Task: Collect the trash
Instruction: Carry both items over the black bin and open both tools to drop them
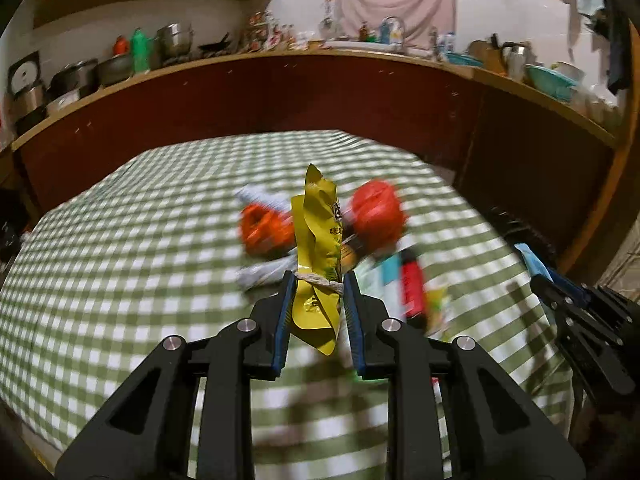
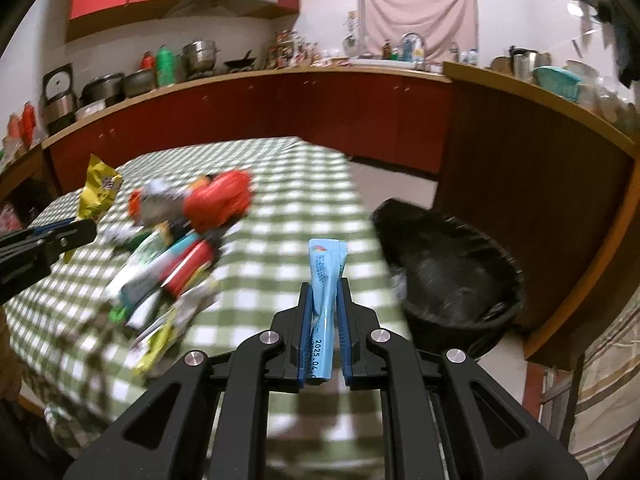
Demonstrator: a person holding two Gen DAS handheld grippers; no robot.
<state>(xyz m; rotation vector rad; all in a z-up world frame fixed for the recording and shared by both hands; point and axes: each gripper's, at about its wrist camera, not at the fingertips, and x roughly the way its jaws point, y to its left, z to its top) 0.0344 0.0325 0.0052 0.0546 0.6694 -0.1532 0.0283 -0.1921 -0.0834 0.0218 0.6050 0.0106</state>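
My left gripper (image 1: 318, 280) is shut on a crumpled yellow wrapper (image 1: 318, 236) and holds it upright above the checked tablecloth (image 1: 120, 280). It also shows in the right wrist view (image 2: 98, 190) with the left gripper (image 2: 76, 232). My right gripper (image 2: 325, 286) is shut on a light blue sachet (image 2: 325, 272) above the table's right part. A pile of trash lies on the cloth: red wrappers (image 1: 376, 210) (image 2: 218, 200), grey and white packets (image 2: 160, 276). A black-lined trash bin (image 2: 452, 272) stands right of the table.
Dark red kitchen cabinets (image 2: 280, 112) with a wooden counter full of pots and bottles run behind the table. A wooden counter (image 2: 540, 184) stands behind the bin. The right gripper's body (image 1: 580, 312) shows at the right edge of the left wrist view.
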